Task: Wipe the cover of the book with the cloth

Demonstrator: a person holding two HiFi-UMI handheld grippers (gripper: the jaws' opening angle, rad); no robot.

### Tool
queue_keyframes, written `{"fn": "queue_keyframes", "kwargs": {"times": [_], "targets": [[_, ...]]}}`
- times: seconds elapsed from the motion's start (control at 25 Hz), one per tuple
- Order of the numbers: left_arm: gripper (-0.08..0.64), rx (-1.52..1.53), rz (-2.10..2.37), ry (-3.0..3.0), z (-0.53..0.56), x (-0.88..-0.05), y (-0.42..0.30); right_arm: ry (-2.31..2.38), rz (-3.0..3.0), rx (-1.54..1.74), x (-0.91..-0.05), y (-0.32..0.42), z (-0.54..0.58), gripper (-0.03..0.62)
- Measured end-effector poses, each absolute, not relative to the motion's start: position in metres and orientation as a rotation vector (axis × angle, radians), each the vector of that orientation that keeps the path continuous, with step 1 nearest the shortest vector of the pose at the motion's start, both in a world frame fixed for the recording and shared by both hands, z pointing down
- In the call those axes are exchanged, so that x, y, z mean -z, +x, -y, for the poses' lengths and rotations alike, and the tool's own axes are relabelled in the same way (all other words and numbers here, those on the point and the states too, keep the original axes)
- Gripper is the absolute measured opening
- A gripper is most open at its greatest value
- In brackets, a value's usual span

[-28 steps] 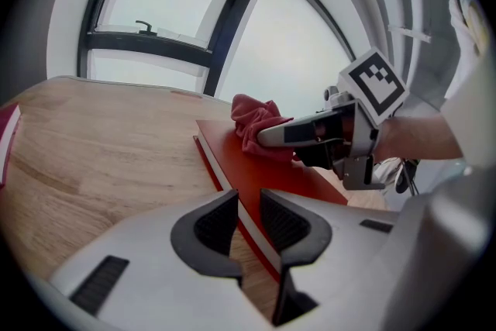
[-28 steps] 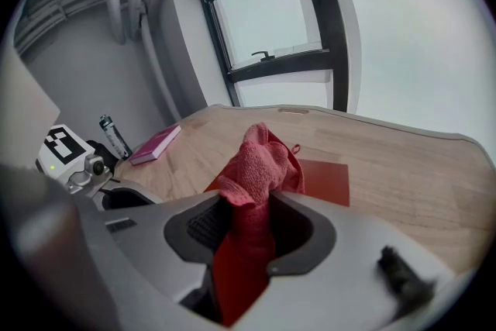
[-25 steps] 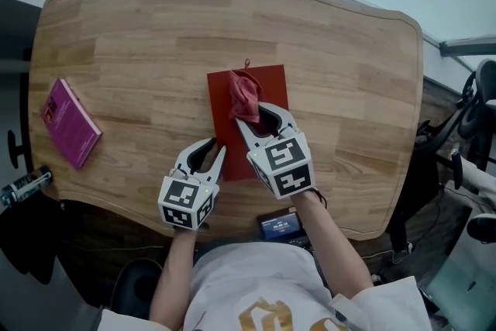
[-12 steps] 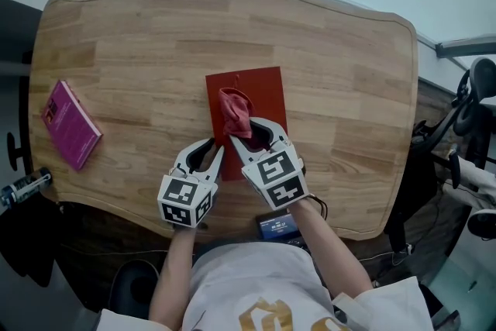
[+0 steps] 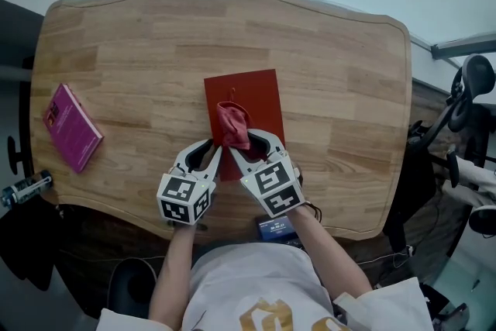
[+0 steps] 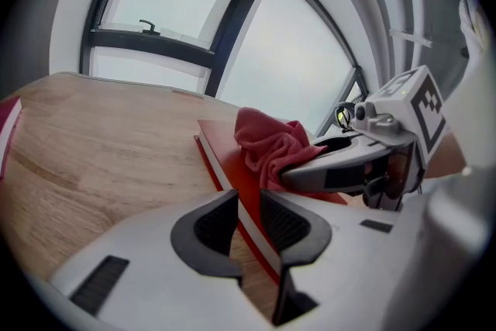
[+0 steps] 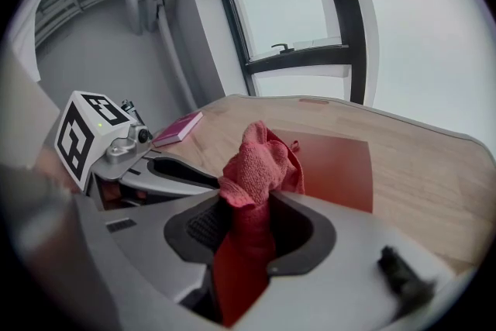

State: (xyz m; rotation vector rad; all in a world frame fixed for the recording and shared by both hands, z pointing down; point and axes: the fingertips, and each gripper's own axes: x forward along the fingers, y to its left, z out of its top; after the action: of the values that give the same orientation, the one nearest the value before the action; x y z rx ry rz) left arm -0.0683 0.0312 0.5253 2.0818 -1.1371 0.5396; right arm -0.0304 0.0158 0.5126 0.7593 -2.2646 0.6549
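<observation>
My right gripper (image 5: 249, 142), clamping the cloth (image 5: 232, 124), sits nearer me on the book (image 5: 260, 101) than before; my left gripper (image 5: 206, 154) still pinches the book's edge.

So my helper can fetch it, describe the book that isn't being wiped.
Start at the wooden table, then go to its left edge. The magenta book lies there at a slant, alone; the red book at the middle has the cloth on it.

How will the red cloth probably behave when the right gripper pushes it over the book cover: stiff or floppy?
Probably floppy: the cloth bunches in loose folds beyond the jaws of the right gripper, so it should crumple rather than slide flat. Its towel-like surface likely drags on the red book and does not slip.
</observation>
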Motion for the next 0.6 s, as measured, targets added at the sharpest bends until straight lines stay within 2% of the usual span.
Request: {"fn": "queue_keyframes", "kwargs": {"times": [0.6], "targets": [[0.095,-0.529,1.133,2.099,-0.032,-0.526,-0.069,0.773,2.241,-0.664,-0.514,-0.021,-0.045,0.144]]}}
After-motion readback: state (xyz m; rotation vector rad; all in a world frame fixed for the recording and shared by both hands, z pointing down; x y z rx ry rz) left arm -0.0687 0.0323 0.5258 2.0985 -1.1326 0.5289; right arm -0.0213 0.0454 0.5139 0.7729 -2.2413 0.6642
